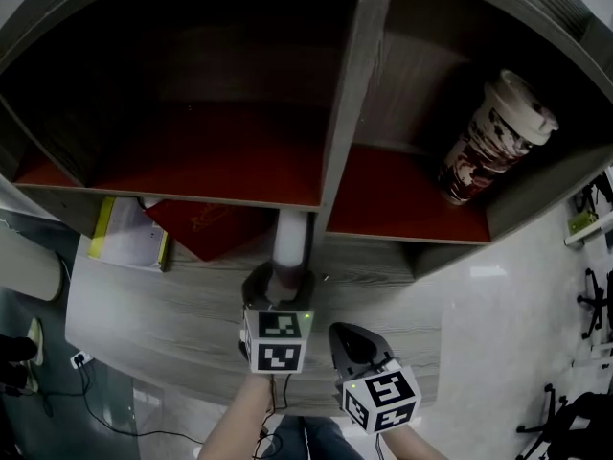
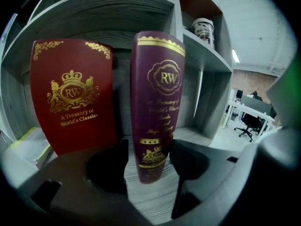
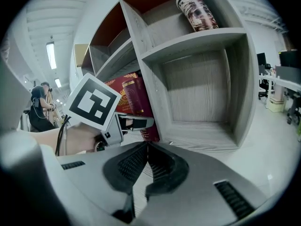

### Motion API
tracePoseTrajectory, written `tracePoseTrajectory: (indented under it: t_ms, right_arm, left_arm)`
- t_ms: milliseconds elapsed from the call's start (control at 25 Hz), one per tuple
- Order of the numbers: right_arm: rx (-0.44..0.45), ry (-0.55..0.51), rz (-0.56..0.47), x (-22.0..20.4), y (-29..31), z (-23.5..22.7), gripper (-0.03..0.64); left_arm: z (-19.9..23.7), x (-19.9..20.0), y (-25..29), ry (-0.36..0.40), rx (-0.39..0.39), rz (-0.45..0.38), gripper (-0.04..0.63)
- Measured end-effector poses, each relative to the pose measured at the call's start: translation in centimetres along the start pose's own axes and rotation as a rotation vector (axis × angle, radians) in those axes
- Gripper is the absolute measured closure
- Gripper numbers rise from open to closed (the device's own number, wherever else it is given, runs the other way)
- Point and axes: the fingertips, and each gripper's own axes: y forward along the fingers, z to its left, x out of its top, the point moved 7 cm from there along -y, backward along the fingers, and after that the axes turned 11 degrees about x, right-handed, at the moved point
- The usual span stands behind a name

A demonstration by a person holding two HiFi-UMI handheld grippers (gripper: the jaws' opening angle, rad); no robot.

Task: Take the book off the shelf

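A purple book (image 2: 157,102) with gold print stands upright on the grey wooden board (image 1: 192,305), spine toward me; from above only its white page edge (image 1: 289,238) shows. My left gripper (image 2: 148,160) straddles its lower end with the jaws wide. A strip of board shows between the left jaw and the spine, and the right jaw sits close against the book. In the right gripper view the left gripper (image 3: 134,123) reaches the book's foot. A red book (image 2: 70,95) leans behind in the left compartment. My right gripper (image 3: 146,160) hangs shut and empty to the right.
A patterned paper cup (image 1: 498,137) stands on the upper right shelf. A yellow-edged booklet (image 1: 124,233) lies at the left on the board. The upright divider (image 1: 345,113) rises just behind the purple book. An office chair (image 2: 248,125) and desks lie beyond on the right.
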Motion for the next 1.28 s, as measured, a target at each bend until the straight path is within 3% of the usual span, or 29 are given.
tracePoseTrajectory:
  t_ms: [280, 520, 1280]
  right_arm:
    - [0.008, 0.013, 0.009, -0.2, 0.8, -0.5, 0.609]
    - [0.021, 0.019, 0.014, -0.2, 1.0, -0.8, 0.609]
    - [0.046, 0.031, 0.024, -0.2, 1.3, -0.7, 0.609]
  left_arm:
    - [0.4, 0.2, 0.8, 0.022, 0.027, -0.015, 0.325]
    - [0.4, 0.6, 0.9, 0.043, -0.002, -0.034, 0.344]
    - [1.2, 0.6, 1.6, -0.035, 0.009, -0.059, 0.376]
